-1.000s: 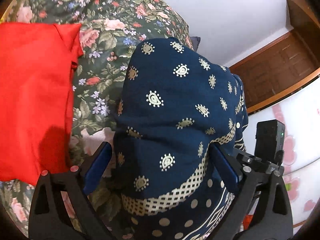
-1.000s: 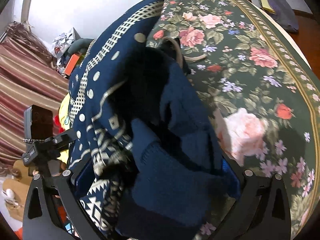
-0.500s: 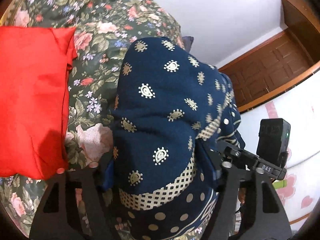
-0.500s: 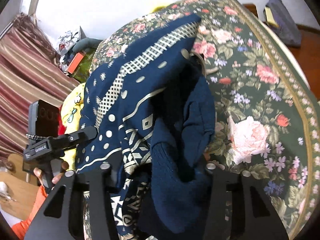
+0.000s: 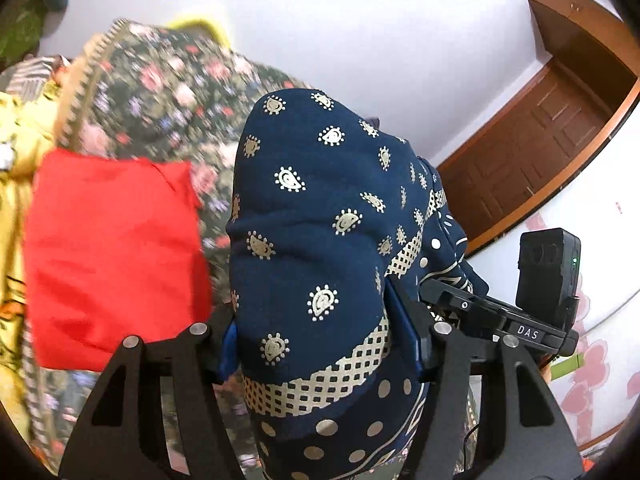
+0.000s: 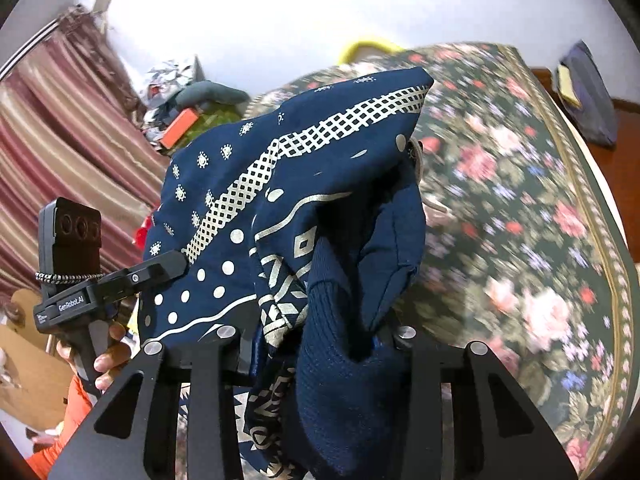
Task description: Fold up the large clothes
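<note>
Between the blue pads of the left gripper [image 5: 320,344] a thick fold of the navy patterned garment [image 5: 320,240] is being clamped; the jaws are pressing on the cloth from both sides. At the right gripper [image 6: 316,344] the jaws are likewise being held tight on a bunch of the same garment [image 6: 304,216], where its dark ribbed cuff [image 6: 340,380] is hanging down between the fingers. The garment is being held up in the air above the floral bedspread [image 6: 520,208], stretched between the two grippers; the left gripper [image 6: 132,280] is being seen in the right wrist view, gripped by the person's hand [image 6: 108,356]. No container is being shown in either view; a red cloth [image 5: 112,256] is lying on the bedspread [image 5: 160,100], just beside the garment in the left wrist view, and yellow fabric [image 5: 12,208] is lying at the bedspread's left edge. Compared with one second ago, the jaws of both grippers are being seen much closer together on the cloth; the garment is being carried higher, with more white wall [image 5: 360,40] showing behind it; the bedspread is being blurred now in both views.
</note>
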`<act>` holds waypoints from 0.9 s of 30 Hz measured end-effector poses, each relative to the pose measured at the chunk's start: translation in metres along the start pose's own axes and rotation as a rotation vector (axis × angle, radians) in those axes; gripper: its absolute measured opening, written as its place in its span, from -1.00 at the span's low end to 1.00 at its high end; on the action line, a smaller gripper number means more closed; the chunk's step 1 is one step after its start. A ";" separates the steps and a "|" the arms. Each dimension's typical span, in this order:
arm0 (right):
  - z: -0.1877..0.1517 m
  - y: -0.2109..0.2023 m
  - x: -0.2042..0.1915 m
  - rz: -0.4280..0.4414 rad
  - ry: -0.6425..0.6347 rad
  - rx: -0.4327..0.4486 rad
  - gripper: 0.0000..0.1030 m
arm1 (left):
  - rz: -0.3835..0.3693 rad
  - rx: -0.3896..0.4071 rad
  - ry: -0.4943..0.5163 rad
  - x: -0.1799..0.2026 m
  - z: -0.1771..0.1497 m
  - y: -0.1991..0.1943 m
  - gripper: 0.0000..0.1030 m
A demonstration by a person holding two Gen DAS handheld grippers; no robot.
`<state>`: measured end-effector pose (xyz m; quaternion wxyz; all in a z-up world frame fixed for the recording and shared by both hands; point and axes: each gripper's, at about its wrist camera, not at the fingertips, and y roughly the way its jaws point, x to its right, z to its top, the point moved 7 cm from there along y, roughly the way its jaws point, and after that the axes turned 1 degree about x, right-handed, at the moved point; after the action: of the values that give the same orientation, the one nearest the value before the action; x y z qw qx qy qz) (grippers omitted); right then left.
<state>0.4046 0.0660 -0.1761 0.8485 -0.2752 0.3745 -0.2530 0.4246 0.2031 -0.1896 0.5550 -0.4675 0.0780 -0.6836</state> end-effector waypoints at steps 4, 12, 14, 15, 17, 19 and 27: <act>0.014 0.024 -0.029 0.015 -0.047 0.003 -0.32 | 0.030 0.039 -0.016 -0.027 0.012 -0.031 0.21; 0.021 0.099 -0.070 0.055 -0.108 -0.053 -0.38 | 0.085 0.056 -0.066 -0.098 0.027 -0.050 0.21; 0.017 0.128 -0.071 0.045 -0.106 -0.098 -0.38 | 0.141 0.043 -0.066 -0.118 0.023 -0.045 0.17; 0.013 0.148 -0.069 0.040 -0.091 -0.128 -0.38 | 0.161 0.036 -0.075 -0.135 0.021 -0.040 0.15; 0.005 0.179 -0.063 0.035 -0.066 -0.168 -0.38 | 0.192 0.021 -0.112 -0.163 0.016 -0.034 0.15; -0.003 0.204 -0.054 0.014 -0.057 -0.199 -0.39 | 0.270 -0.003 -0.135 -0.198 0.007 -0.024 0.15; -0.020 0.231 -0.047 -0.039 -0.135 -0.239 -0.23 | 0.284 -0.022 -0.196 -0.251 -0.019 -0.006 0.49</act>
<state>0.4125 0.2566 -0.3156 0.8278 -0.3982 0.3384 -0.2039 0.3939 0.4066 -0.3352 0.6458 -0.5224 0.0963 -0.5484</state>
